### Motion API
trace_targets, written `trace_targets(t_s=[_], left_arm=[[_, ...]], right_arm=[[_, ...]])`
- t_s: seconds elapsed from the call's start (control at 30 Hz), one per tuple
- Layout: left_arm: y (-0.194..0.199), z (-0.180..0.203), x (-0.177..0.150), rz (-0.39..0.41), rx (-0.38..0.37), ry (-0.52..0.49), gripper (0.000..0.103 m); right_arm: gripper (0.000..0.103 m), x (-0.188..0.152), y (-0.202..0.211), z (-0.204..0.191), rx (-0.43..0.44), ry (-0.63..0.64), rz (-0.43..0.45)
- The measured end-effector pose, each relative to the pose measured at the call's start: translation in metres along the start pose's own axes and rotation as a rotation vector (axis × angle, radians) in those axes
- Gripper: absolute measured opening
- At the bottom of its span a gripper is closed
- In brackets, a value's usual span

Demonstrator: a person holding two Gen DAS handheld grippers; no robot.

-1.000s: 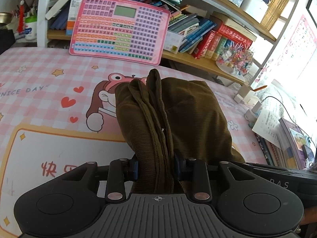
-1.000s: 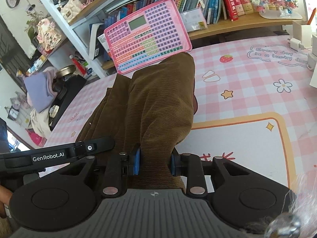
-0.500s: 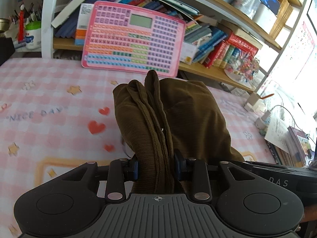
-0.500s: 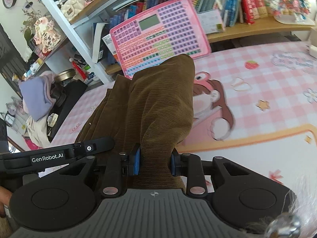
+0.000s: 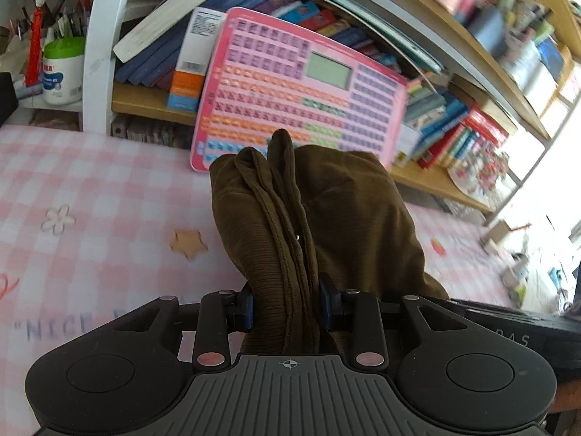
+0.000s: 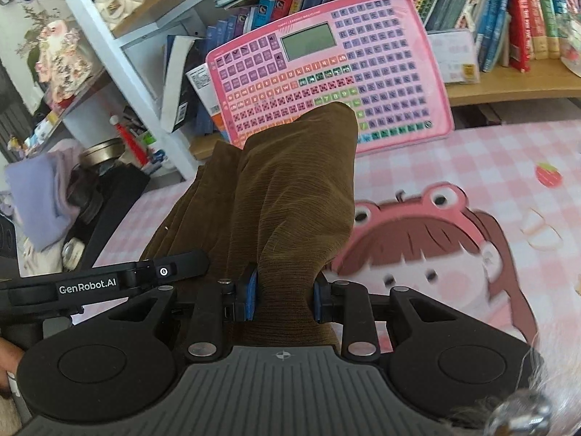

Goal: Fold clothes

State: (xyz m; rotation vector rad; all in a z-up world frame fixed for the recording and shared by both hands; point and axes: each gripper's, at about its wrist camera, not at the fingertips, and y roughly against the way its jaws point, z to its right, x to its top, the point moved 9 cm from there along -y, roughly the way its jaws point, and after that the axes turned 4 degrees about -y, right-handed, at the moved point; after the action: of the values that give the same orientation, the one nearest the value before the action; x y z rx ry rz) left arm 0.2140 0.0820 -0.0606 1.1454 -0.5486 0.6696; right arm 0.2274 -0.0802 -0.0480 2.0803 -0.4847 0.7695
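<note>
Pink checked tabletop mat (image 5: 90, 196) below, left gripper (image 5: 287, 307) and right gripper (image 6: 285, 299) each pinch the brown corduroy garment (image 5: 326, 218); level, matched grips should align the fold's edges.

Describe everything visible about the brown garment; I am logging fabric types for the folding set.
The brown garment is olive-brown, finely ribbed cloth like corduroy, gathered into thick layered folds with a stitched seam edge showing. It is held up over the pink checked mat, its bunched end toward the pink keyboard toy. The left tool and right tool each clamp a bundle of it.
</note>
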Motion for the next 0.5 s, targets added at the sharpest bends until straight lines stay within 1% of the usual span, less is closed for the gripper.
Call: trace_targets(t_s=[0.1,0.23,0.33,0.43,0.47,0.5], left_arm=[[-0.012,-0.009,0.012,0.01,-0.004,-0.003,0.031],[-0.025,-0.02,0.016,0.015,-0.02,0.017,0.031],[-0.036,-0.028,0.01,-0.014,-0.024,0.036,0.031],[-0.048,-0.037,0.001,-0.054,-0.014,0.051,0.038],[-0.051,-0.04,-0.002,-0.058,-0.01,0.053,0.039],[-0.051,-0.041,-0.003,-0.059,-0.01,0.056,0.039]], right_arm=[[0.026,0.013,-0.018,0.001,-0.002,-0.014,0.007],[0.026,0.021,-0.035,0.004,-0.008,-0.015,0.007],[0.027,0.021,-0.047,0.01,-0.014,-0.025,-0.011],[0.035,0.015,-0.059,0.023,-0.04,-0.068,-0.052],[0.044,0.013,-0.061,0.028,-0.045,-0.094,-0.055],[0.046,0.011,-0.063,0.033,-0.05,-0.12,-0.059]])
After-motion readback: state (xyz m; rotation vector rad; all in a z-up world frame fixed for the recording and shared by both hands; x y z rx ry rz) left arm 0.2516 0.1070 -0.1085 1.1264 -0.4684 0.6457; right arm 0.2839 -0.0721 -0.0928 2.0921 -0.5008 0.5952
